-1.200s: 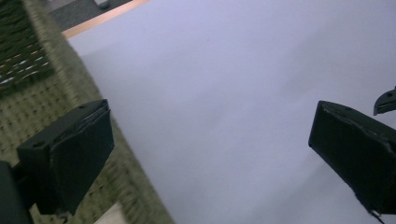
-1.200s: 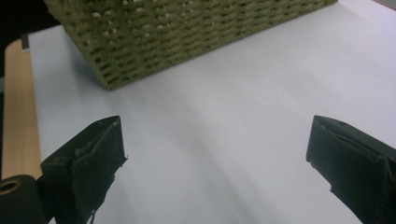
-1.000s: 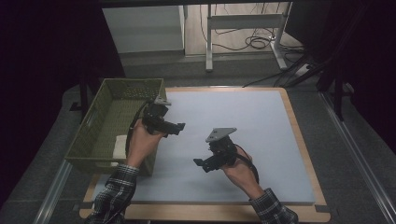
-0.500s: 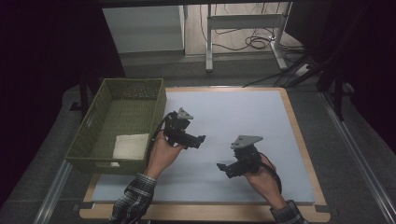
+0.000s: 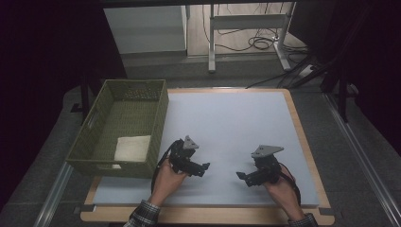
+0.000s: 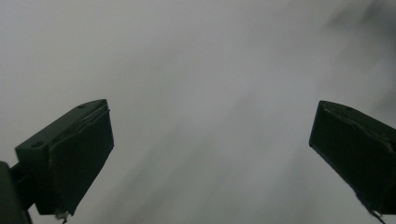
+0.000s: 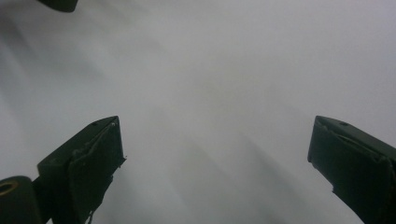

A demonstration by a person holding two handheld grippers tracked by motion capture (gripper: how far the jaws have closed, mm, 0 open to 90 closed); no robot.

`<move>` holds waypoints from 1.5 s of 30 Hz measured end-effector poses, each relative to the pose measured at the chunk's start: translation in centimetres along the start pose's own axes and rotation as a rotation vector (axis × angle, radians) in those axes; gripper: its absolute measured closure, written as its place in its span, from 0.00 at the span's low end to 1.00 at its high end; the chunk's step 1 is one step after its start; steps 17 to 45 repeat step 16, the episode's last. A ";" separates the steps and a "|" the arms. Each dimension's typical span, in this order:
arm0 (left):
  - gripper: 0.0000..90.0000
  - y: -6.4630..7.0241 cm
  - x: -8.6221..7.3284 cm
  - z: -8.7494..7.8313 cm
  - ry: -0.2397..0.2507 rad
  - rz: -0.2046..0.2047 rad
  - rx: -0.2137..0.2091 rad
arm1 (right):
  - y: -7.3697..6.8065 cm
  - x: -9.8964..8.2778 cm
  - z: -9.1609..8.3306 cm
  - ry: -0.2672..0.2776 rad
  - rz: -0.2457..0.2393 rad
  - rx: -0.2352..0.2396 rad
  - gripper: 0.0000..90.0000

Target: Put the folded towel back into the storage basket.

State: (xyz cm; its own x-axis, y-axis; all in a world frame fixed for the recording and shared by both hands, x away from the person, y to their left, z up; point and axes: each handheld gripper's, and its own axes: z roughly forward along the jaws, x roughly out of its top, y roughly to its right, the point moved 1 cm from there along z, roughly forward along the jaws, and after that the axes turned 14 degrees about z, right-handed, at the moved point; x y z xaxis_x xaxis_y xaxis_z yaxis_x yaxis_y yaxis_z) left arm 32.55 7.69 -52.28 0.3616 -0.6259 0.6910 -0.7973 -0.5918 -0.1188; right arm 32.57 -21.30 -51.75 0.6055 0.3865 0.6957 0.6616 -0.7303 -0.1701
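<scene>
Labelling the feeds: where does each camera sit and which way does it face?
High view: above the near edge, looking forward and down on the mat and basket; both forearms enter below.
Left gripper view: rides the left hand-held gripper, facing mat.
Right gripper view: rides the right hand-held gripper, facing mat.
Shared: open jaws, blurred mat.

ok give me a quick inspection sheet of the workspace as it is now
surface: pale blue mat on a wood-edged table, bare in the middle
job's things: folded white cloth lying inside the green woven basket at the mat's left edge
clutter: nothing seen
grippers: left gripper and right gripper both open, empty, low over the mat's near part
cables: a cable trails from the left gripper; loose cables on the floor beyond
surroundings: metal frame legs, dark curtains at the sides
</scene>
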 end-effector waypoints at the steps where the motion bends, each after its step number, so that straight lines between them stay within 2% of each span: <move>1: 0.00 0.2 -0.5 0.1 -0.008 -0.001 0.002 | 0.2 -0.2 0.0 -0.005 0.001 -0.004 0.04; 4: 0.01 0.6 -1.6 0.4 -0.021 -0.014 -0.007 | 0.6 -1.0 0.2 -0.018 0.003 -0.020 0.04; 7: 0.01 1.0 -2.7 0.9 -0.065 -0.003 -0.004 | 1.0 -1.6 0.5 -0.031 0.006 -0.033 0.04; 8: 0.00 1.1 -2.9 0.9 -0.050 -0.001 -0.002 | 1.2 -1.9 0.7 -0.040 0.006 -0.043 0.04; 9: 0.00 1.1 -3.1 0.9 -0.041 -0.005 0.000 | 1.2 -2.1 0.8 -0.031 -0.010 -0.050 0.04; 12: 0.00 1.1 -3.5 0.8 -0.020 -0.001 0.004 | 1.2 -2.3 0.8 -0.016 -0.011 -0.052 0.04; 45: 0.00 1.1 -3.6 0.8 -0.012 0.004 0.008 | 1.2 -2.3 0.8 -0.015 -0.013 -0.052 0.04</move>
